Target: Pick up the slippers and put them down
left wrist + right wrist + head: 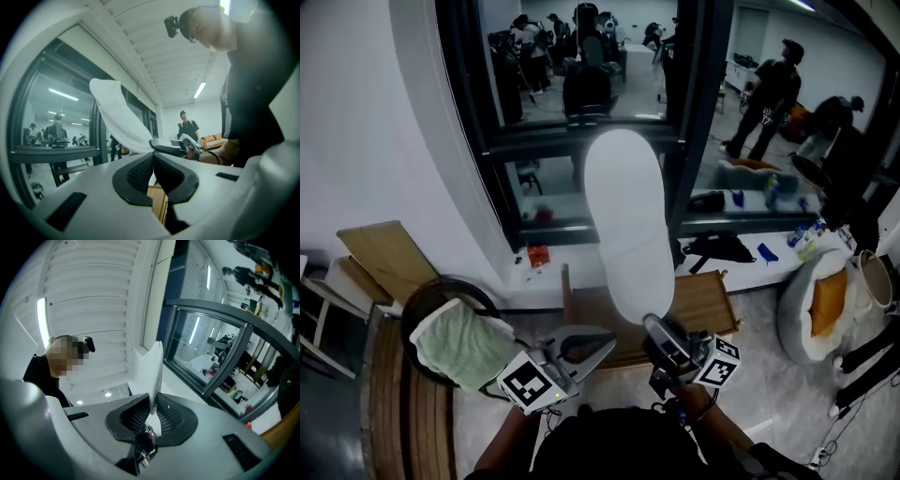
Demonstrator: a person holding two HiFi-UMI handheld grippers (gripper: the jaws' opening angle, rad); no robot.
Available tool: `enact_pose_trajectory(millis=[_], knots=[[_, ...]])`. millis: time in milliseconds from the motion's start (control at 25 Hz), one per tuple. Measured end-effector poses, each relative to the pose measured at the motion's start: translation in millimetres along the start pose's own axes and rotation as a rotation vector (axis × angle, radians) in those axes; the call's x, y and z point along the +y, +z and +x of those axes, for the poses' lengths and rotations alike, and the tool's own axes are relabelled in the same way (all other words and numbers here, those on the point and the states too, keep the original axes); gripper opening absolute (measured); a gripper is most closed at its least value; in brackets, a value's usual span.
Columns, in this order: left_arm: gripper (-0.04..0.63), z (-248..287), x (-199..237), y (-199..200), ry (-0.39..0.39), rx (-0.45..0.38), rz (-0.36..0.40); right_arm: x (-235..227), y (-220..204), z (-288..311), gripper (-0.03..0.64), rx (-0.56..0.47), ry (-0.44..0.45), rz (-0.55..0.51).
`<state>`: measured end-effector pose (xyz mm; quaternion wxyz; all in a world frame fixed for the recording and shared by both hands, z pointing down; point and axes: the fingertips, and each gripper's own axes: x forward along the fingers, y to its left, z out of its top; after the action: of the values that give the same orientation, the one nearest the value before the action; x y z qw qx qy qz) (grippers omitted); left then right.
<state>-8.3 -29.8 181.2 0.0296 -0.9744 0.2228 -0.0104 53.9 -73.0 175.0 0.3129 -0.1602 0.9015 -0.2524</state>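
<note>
The right tool (153, 409) is clamped on the lower edge of the flat white foam slipper (628, 225), which stands raised in the air. The left tool (152, 157) is beside it, jaws together and empty. Lower slowly with a firm clamp, because the long sole will lever about the pinch, and release only once it rests flat.

Floor (750, 375): grey marbled tile, lower right.
Low wooden platform (708, 302): on floor, centre, just below window.
White round cushion bed (797, 314): on floor at right, orange pad (828, 300) inside.
White ledge (548, 277): runs along window base. It carries small red object (537, 255), black bag (719, 247), blue item (767, 251).
Slatted wooden surface (403, 412): lower left. Pale green towel (459, 342) draped at its upper edge.
</note>
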Motion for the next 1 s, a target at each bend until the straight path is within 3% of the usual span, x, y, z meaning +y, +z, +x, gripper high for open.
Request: enact_pose_trajectory(millis=[360, 720, 1000], knots=[[0.012, 5, 19, -43, 0.054, 0.041, -0.11, -59, -41, -21, 0.055, 0.028, -0.143, 0.165], [0.012, 14, 34, -169, 0.066, 0.192, -0.299, -157, -110, -66, 0.055, 0.065, -0.305, 0.336], [0.012, 25, 28, -247, 0.075, 0.188, -0.402, -221, -181, -110, 0.055, 0.078, -0.409, 0.473]])
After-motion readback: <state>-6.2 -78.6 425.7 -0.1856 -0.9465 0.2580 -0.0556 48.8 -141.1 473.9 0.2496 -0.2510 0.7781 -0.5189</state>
